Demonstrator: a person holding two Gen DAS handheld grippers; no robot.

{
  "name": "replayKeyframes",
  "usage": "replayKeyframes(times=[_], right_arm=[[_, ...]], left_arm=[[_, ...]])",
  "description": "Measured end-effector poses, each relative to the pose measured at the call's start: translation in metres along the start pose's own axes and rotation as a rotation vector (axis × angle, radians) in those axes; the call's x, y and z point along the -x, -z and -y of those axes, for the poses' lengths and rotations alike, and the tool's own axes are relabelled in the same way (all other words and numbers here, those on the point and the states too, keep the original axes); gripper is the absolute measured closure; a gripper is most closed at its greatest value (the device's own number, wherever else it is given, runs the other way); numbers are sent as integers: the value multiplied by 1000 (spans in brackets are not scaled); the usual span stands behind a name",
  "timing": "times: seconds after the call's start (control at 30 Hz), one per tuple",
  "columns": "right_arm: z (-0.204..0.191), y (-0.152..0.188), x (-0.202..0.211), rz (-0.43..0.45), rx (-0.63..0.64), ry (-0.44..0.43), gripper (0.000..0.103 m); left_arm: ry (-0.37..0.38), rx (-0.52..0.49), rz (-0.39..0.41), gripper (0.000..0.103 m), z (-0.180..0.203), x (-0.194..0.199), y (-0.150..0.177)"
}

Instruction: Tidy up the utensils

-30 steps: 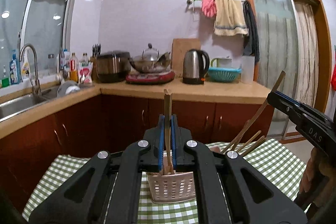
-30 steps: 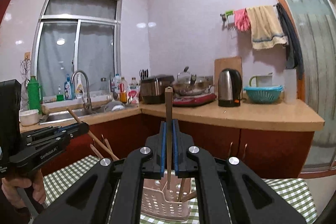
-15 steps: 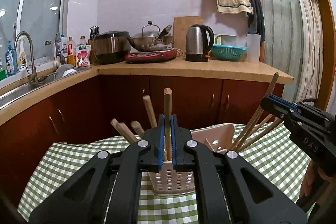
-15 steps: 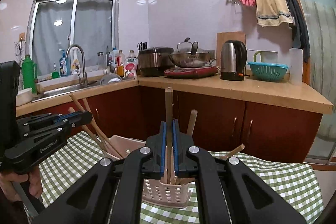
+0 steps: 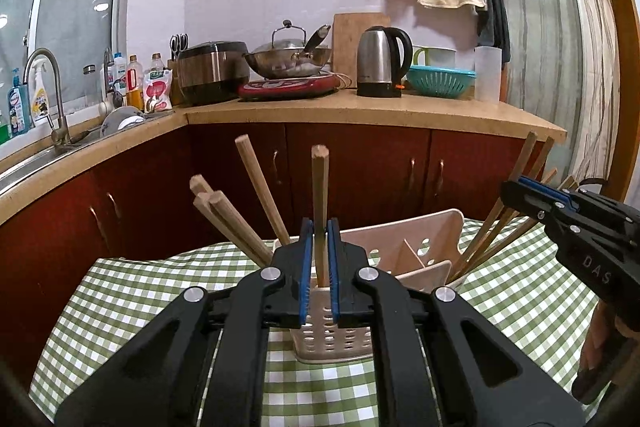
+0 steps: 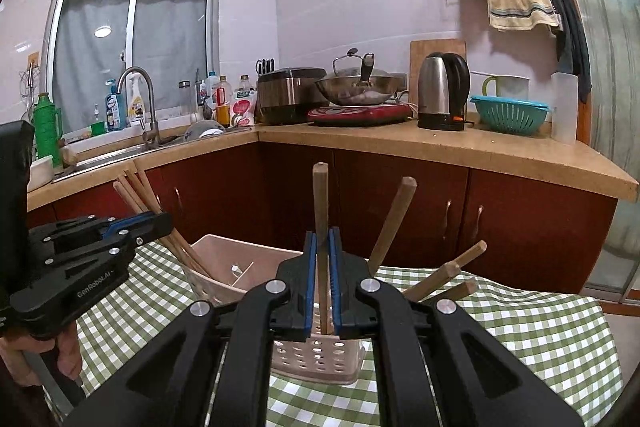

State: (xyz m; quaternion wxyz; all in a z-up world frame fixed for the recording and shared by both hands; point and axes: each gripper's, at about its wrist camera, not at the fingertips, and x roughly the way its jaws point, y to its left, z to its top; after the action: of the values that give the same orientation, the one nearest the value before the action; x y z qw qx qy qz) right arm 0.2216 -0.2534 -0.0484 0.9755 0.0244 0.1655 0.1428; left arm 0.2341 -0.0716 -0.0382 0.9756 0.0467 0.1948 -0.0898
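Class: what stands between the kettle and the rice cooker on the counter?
In both views, a lidded wok on a red cooktop stands between the kettle and rice cooker.

The left gripper (image 5: pixel 319 267) is blocking the near wall of the perforated utensil holder (image 5: pixel 404 227) ahead of it, and the lower end of the chopstick (image 5: pixel 320 203) between its blue pads is disappearing behind the jaws, so whether the tip is touching the holder's floor cannot be told. To that gripper's right, the right gripper (image 5: pixel 520 193) is running off the picture's edge, and its fingertips are covering part of the leaning chopsticks (image 5: pixel 516 179). In the right wrist view, the right gripper (image 6: pixel 322 279) is hiding the holder's front compartments, and the foot of its own chopstick (image 6: pixel 321 203) is lost behind the pads. Labels on the bottles (image 6: pixel 224 99) far ahead are too small to read.
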Motion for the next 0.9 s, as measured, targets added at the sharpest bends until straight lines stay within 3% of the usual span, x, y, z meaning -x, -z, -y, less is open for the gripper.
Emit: replayKeyframes(times=[0.13,0.37,0.5,0.6,0.9], right_arm=[[-1,-1,-1,-4,3,0,91],[1,-1,0,-3,0,4,82],[1,-1,0,-2,-2,5,78],[3,0,1,4,-4,8,71],[-1,-1,8,38,13,10,49]], left_arm=[[1,12,-6,81,-2,-1,2],[2,4,-7,79,-1,-1,3],[5,4,-8,67,0,-2,2],[5,2,1,54,2,-1,1],[6,-33,28,31,11,2,2]])
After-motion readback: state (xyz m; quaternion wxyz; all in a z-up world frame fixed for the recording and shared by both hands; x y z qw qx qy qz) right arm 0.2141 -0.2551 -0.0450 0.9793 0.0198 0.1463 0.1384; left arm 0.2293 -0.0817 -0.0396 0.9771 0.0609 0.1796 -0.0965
